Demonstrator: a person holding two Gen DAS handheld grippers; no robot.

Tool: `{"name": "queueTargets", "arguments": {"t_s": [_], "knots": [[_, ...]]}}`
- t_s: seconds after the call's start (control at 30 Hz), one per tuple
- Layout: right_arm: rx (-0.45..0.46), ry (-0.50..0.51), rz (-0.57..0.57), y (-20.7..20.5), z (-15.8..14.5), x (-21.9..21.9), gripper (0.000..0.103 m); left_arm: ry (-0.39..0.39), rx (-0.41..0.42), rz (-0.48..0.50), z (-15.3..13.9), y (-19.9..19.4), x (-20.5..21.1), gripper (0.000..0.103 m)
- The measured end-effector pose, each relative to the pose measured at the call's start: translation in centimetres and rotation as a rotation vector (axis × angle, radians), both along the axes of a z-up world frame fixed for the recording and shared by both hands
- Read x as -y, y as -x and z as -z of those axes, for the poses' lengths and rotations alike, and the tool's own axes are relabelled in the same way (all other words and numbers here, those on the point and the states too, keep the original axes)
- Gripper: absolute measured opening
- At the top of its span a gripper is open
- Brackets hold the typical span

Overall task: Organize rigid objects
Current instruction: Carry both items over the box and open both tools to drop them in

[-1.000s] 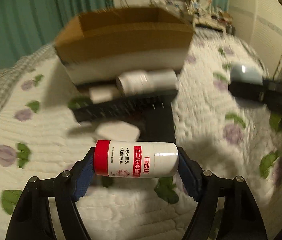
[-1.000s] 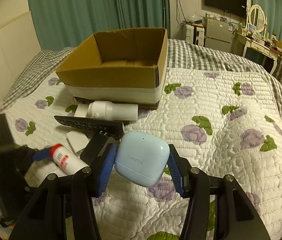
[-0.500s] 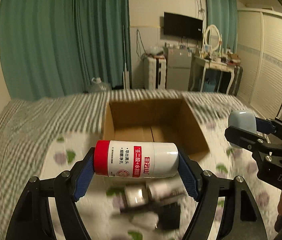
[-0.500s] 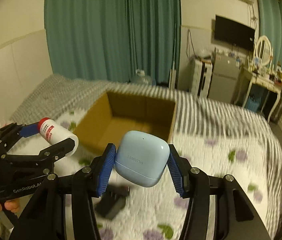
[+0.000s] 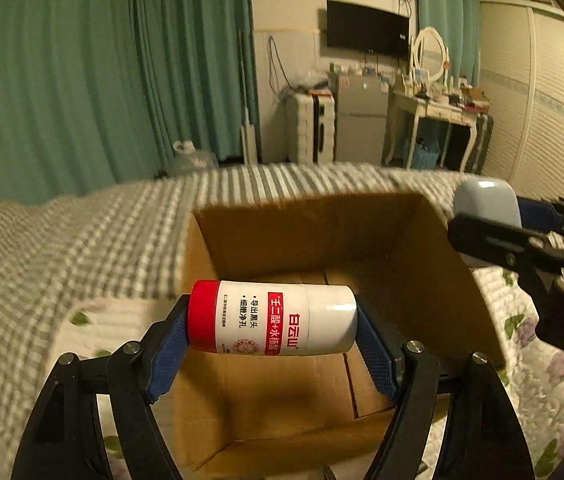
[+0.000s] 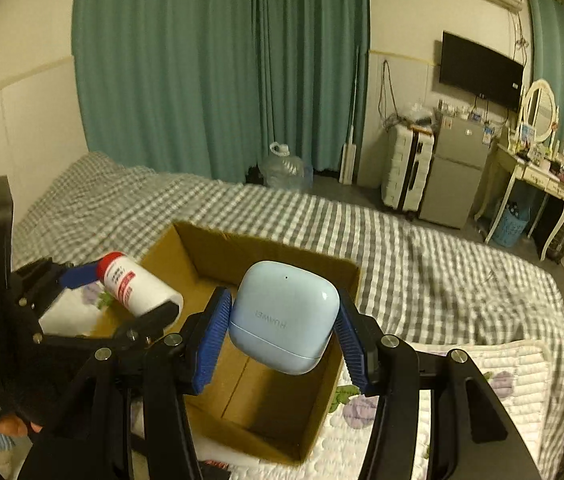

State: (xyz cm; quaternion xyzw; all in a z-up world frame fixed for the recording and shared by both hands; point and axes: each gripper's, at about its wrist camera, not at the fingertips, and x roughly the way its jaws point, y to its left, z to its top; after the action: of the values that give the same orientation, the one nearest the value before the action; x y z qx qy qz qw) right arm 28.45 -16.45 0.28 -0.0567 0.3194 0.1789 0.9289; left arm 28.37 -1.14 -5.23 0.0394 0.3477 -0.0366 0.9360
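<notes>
A: Left gripper (image 5: 272, 326) noted clamped on the white bottle (image 5: 272, 318), red cap at the left, held end to end across the blue pads (image 5: 170, 346). Bottle is carried above the open cardboard box (image 5: 401, 240), near its left wall.

B: Right gripper (image 6: 282, 320) noted closed on the pale blue earbud case (image 6: 283, 316), squeezed at its two flat sides. Case hangs over the near right part of the box, whose floor looks bare where it is seen.

A: Handling judged as follows: bottle is stiff plastic, smooth and glossy, probably light. An end-to-end grip leaves it free to pivot; a grip across the label band would be steadier.

B: Case is judged hard, rounded and slick, with a hinged lid seam low on the body. Pads are best kept on the flat sides, below the curve, so it is not squirted out.

A: Neither item is thought fragile, but a short release height is advised; the bottle may roll on the cardboard.

B: Bed quilt (image 6: 481, 380) is seen around the box. Left gripper is visible at the left of the right wrist view, well apart from the case.
</notes>
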Motion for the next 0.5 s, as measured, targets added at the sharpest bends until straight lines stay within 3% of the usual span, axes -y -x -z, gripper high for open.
{"name": "queueTargets", "arguments": {"t_s": [0.23, 0.43, 0.5], "knots": [[-0.067, 0.031, -0.005, -2.3, 4.6, -0.6, 0.052, -0.020, -0.002, 0.007, 2.3, -1.2, 0.4, 0.078], [-0.057, 0.000, 0.003, -2.1, 4.5, 0.2, 0.054, 0.004, 0.022, -0.006, 1.5, 0.0, 0.5, 0.080], [-0.045, -0.026, -0.003, -1.8, 3.9, 0.4, 0.070, 0.018, 0.030, -0.006, 0.8, 0.3, 0.3, 0.081]]}}
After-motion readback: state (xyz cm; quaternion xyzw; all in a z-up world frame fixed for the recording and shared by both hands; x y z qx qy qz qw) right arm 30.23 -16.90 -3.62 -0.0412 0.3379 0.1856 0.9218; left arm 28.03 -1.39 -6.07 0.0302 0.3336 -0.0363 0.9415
